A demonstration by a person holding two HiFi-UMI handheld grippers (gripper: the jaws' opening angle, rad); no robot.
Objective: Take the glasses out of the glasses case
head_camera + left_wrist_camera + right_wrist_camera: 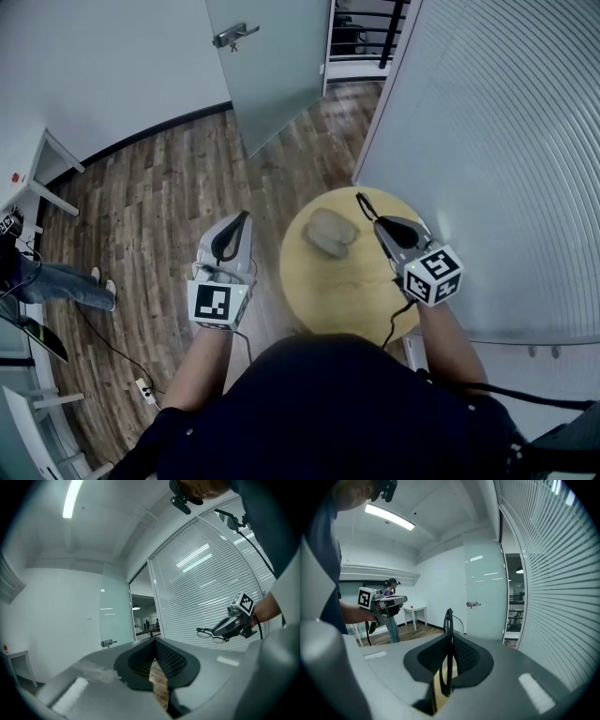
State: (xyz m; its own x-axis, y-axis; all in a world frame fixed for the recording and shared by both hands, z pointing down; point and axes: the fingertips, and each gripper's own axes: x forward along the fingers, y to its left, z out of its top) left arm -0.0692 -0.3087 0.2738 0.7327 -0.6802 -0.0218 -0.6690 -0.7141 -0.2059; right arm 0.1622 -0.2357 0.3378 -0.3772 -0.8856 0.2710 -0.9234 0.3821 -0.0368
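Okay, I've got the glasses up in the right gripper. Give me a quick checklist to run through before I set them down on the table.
1. Right gripper hold on the glasses: ok, jaws shut on the dark frame.
2. Glasses clear of the glasses case: ok, held in the air, apart from it.
3. Bare spot on the round table: ok, open wood on the near side of the case.
4. Left gripper free: ok, jaws together on nothing, out over the floor left of the table.
5. Case lid shut: cannot tell.
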